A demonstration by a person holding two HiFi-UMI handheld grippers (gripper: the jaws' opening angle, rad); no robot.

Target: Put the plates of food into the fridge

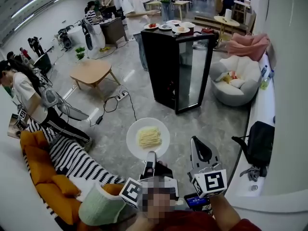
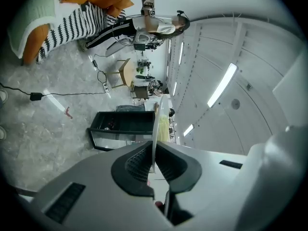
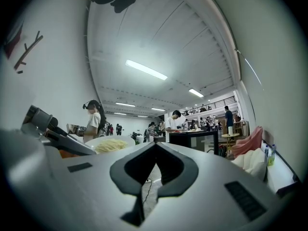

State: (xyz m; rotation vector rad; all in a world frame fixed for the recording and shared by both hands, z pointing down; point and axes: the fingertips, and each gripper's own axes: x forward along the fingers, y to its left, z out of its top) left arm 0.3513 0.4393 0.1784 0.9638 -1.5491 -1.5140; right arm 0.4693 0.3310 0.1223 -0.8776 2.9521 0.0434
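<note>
Clamping the near rim of a white plate (image 1: 135, 139), the left tongs (image 1: 150, 159) hold it level above the grey floor (image 1: 110, 129), with a heap of pale noodles (image 1: 149, 137) in its middle. The right tongs (image 1: 197, 146) hang just beside the plate on its right, clenched on nothing, tips together. Well ahead stands the black glass-fronted fridge (image 1: 180, 71), with more plates of food (image 1: 166, 27) on its top and a person (image 1: 134, 13) at its far side.

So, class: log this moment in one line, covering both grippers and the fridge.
left gripper: shut on plate rim | noodles: on plate | right gripper: shut, empty | fridge: ahead, apart
</note>
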